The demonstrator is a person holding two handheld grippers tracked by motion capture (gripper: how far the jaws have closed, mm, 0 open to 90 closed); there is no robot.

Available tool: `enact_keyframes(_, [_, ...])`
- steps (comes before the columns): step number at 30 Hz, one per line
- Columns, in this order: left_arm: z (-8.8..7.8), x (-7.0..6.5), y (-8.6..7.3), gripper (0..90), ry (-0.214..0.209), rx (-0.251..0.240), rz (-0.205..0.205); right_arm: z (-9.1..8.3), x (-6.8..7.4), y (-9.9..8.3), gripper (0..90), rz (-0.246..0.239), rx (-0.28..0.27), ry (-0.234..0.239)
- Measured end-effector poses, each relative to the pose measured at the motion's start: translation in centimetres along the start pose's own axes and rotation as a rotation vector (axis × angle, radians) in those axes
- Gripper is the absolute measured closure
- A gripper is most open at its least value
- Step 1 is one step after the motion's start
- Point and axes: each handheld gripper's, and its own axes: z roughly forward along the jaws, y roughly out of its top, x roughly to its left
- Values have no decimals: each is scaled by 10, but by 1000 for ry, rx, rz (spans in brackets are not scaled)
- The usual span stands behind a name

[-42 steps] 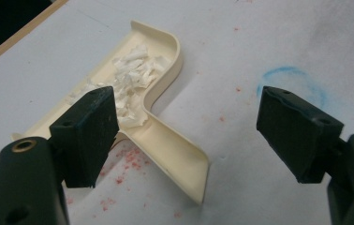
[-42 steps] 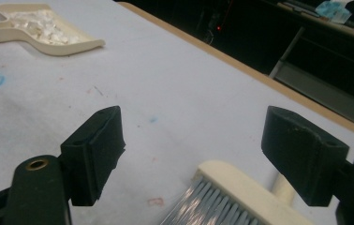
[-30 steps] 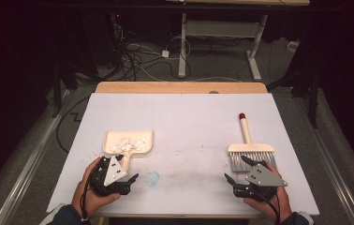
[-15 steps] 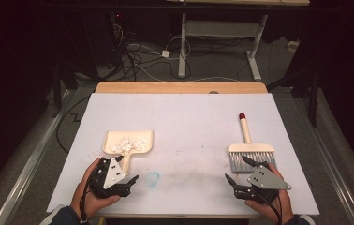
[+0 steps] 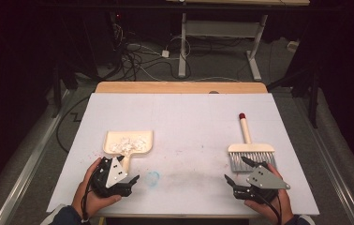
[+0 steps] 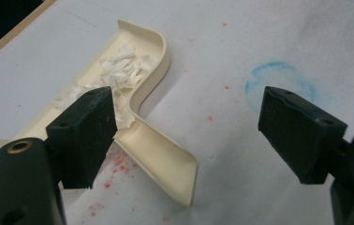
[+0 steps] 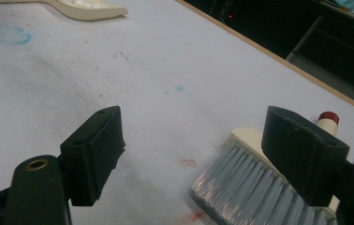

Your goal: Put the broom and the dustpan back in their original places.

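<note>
Lying at the lower left of the high view, the cream dustpan (image 5: pixel 128 143) rests flat on the white desk (image 5: pixel 189 117) with a heap of white scraps (image 5: pixel 123 144) in its tray, its handle pointing toward the bottom edge. Just below it the left hand-held gripper (image 5: pixel 129 180) sits with jaws spread wide and nothing between them; in the left gripper view the dustpan's handle (image 6: pixel 163 159) lies beside the left-hand jaw. A faint blue ring (image 5: pixel 152 177) marks the desk to the right of that gripper. At the lower right, the brush (image 5: pixel 250 151) lies with grey bristles toward the bottom and its red-tipped handle pointing up the frame. The right hand-held gripper (image 5: pixel 237 172), also wide open and empty, hovers at the bristles.
</note>
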Motion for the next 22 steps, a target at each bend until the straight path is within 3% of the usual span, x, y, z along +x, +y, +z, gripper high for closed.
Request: enact_keyframes(22, [4, 0, 3, 188, 2, 3, -2, 1, 0, 0, 214, -18, 5, 6])
